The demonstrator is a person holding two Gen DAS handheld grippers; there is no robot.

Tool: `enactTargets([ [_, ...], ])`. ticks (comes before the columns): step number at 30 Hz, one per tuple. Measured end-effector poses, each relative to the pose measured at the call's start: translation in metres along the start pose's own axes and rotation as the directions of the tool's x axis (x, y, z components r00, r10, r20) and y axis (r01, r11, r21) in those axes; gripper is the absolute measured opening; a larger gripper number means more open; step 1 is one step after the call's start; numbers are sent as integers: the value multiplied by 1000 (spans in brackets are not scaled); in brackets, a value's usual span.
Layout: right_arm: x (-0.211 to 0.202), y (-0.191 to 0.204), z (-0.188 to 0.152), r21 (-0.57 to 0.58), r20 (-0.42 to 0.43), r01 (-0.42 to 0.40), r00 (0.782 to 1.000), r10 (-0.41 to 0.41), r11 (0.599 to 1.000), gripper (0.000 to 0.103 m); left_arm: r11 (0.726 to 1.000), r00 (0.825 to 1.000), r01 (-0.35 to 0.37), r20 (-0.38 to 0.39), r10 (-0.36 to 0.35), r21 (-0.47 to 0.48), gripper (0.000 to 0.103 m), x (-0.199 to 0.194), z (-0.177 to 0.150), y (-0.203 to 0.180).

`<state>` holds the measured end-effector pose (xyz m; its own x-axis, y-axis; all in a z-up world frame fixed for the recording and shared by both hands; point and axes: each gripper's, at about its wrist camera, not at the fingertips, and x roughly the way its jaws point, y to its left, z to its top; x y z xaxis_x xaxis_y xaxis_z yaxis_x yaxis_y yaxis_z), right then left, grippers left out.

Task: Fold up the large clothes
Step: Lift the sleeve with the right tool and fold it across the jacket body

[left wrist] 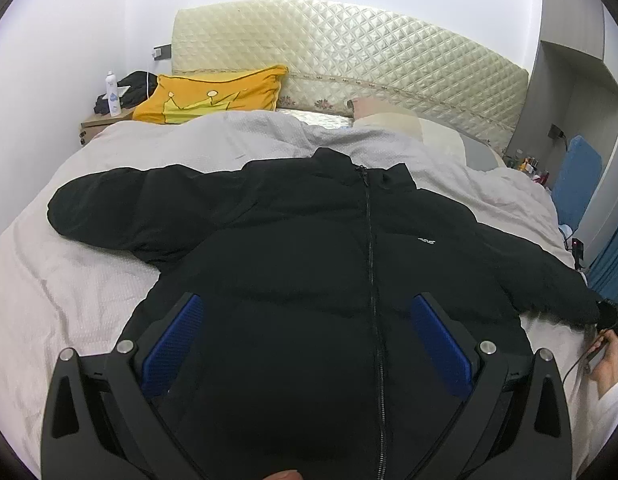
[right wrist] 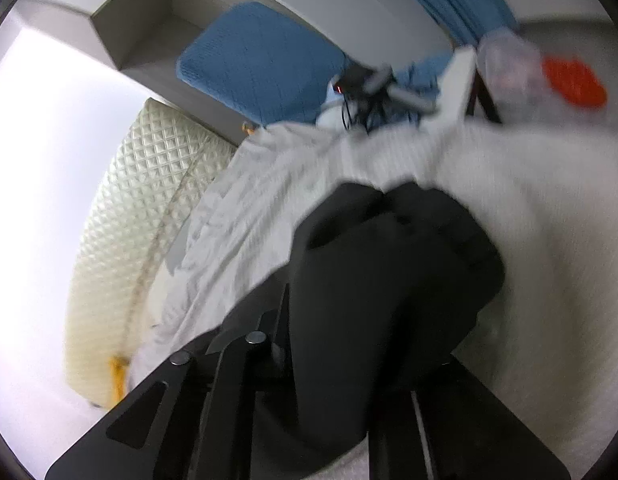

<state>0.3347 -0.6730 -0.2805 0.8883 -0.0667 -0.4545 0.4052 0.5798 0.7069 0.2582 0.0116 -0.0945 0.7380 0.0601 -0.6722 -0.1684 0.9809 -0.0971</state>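
Observation:
A black puffer jacket (left wrist: 309,240) lies front up on the bed, zipped, with both sleeves spread out. My left gripper (left wrist: 305,312) is open and hovers above the jacket's lower body, its blue pads (left wrist: 173,344) wide apart. My right gripper (right wrist: 349,320) is shut on the end of the jacket's right sleeve (right wrist: 389,264); its fingers are hidden by the black cloth. In the left wrist view that gripper (left wrist: 609,318) shows at the sleeve's end, at the bed's right edge.
The bed has a light grey quilt (left wrist: 89,280) and a quilted cream headboard (left wrist: 349,52). A yellow pillow (left wrist: 213,96) lies at the head. A nightstand (left wrist: 105,118) with a bottle stands at the left. A blue cushion (right wrist: 261,60) and curtain are at the right.

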Motion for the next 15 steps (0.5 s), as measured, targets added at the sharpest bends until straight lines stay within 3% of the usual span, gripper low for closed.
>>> enactTargets([
  [7, -52, 75, 26, -161, 116, 28, 993, -10, 987, 4, 1000, 1000, -11, 1, 11, 21, 103, -3, 7, 16],
  [15, -111, 209, 13, -356, 175, 33, 984, 32, 934, 5, 997, 998, -24, 62, 20, 72, 103, -28, 1, 36],
])
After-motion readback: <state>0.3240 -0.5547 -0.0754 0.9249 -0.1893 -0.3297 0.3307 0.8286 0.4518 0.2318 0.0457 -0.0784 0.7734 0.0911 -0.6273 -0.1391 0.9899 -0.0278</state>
